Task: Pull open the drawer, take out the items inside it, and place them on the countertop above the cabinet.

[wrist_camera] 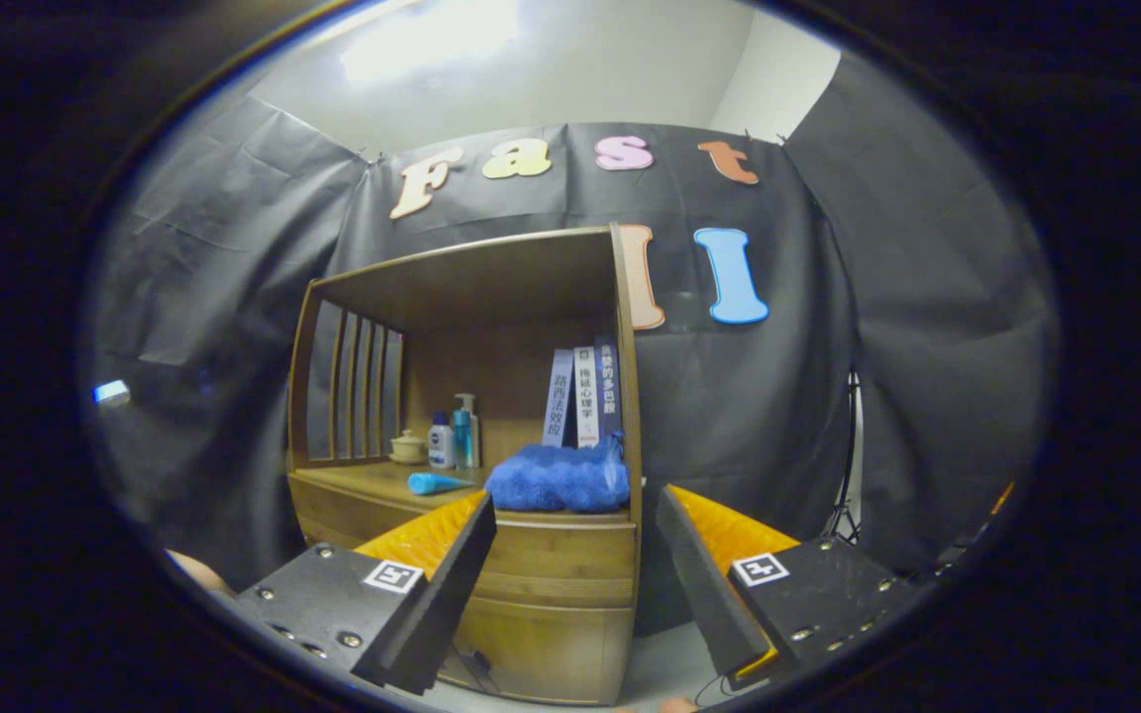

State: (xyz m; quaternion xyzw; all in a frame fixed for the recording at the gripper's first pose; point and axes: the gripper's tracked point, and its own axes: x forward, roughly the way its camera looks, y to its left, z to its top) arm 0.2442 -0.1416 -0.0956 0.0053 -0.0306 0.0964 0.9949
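Observation:
A wooden cabinet (pixel 531 614) stands ahead of me, with a drawer front (pixel 556 560) below its countertop (pixel 372 482). The drawer looks pushed in. On the countertop lie a fluffy blue cloth (pixel 559 480) at the right and a small blue cone-shaped item (pixel 437 483) to its left. My gripper (pixel 575 515) is open, its fingers spread wide with nothing between them. The fingertips hang in front of the cabinet at about countertop height, apart from it.
Under the cabinet's wooden hood, at the back of the countertop, stand three upright books (pixel 585 396), two bottles (pixel 452 436) and a small lidded cup (pixel 409 448). Slats form the left side (pixel 353 386). A stand's legs (pixel 843 515) show at the right.

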